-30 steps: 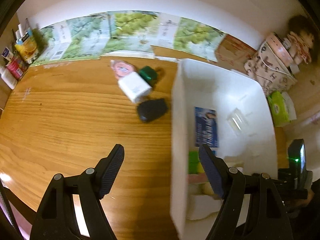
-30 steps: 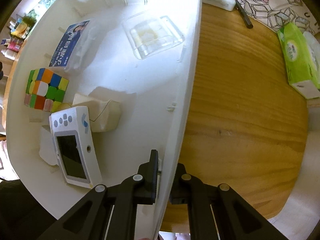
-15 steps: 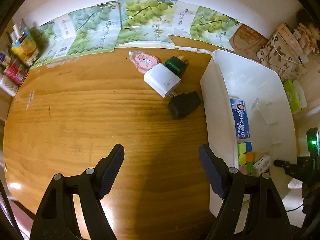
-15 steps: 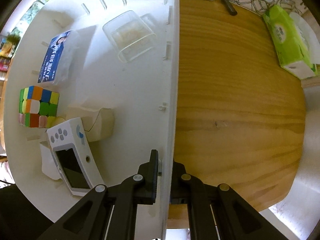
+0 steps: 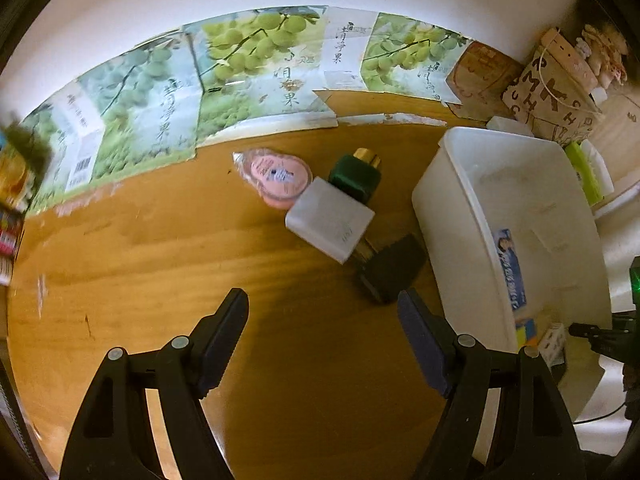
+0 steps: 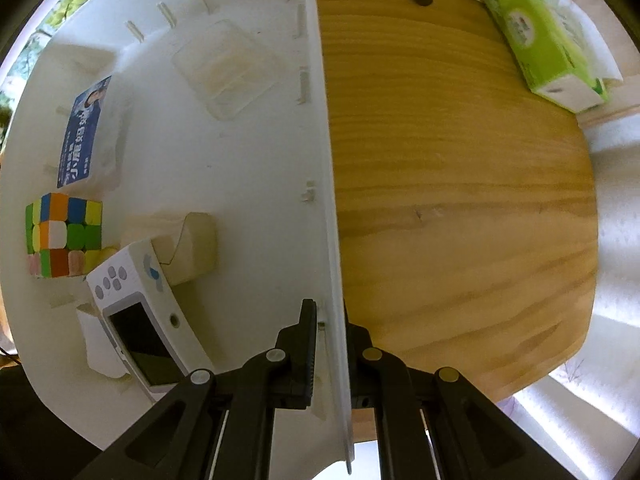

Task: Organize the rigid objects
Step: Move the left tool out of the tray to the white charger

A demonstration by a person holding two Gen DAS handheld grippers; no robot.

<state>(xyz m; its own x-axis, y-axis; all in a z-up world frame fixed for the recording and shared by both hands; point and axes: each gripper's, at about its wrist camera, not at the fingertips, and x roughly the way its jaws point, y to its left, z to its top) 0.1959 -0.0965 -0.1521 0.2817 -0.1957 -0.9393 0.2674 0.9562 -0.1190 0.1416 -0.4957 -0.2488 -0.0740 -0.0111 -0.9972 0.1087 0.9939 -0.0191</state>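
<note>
Right tongs [image 6: 328, 344] still pinched on the white bin's [image 6: 240, 152] side wall. Left tongs [image 5: 322, 320] spread wide over the desk [image 5: 160, 248], now nearer the black adapter [image 5: 394, 268], white box [image 5: 330, 222] and green bottle [image 5: 356, 178]; bin shifted rightward.

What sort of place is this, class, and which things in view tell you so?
Probably a home, at a wooden table by a wall: fruit cartons lean against it, a tissue pack lies nearby, and a white bin holds a puzzle cube.
</note>
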